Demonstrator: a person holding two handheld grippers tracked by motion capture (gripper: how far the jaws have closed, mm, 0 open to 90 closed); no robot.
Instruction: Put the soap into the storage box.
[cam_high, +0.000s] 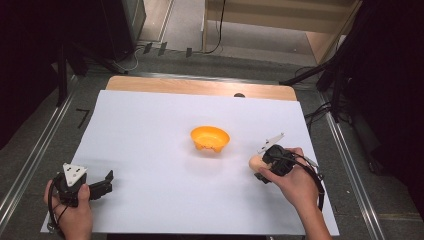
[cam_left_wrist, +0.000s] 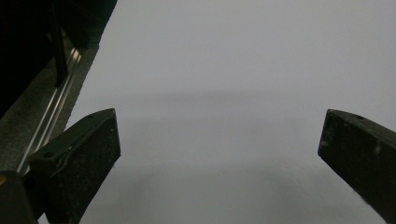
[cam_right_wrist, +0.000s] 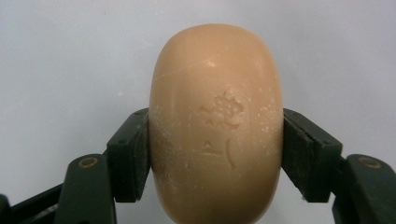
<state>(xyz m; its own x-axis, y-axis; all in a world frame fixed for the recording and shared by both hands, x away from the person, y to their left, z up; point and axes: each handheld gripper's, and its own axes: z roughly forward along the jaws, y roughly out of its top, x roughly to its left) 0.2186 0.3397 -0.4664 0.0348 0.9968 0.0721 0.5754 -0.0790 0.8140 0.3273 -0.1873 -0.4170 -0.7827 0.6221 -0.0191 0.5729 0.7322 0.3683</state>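
Tan soap, one oval bar (cam_right_wrist: 217, 126) with a stamped mark, is clamped between the jaws of the right gripper (cam_high: 261, 164), a pad pressed to each long side. It sits at the right of the white sheet (cam_high: 150, 130), near the orange bowl (cam_high: 210, 138) but apart from it. Judged step: bar secured, carry to the bowl pending. The next move calls for a short travel left and forward, then release over the rim. The left gripper (cam_left_wrist: 219, 154) rests at the sheet's near left corner, jaws spread wide, empty. Count: one bar, one bowl, two grippers.
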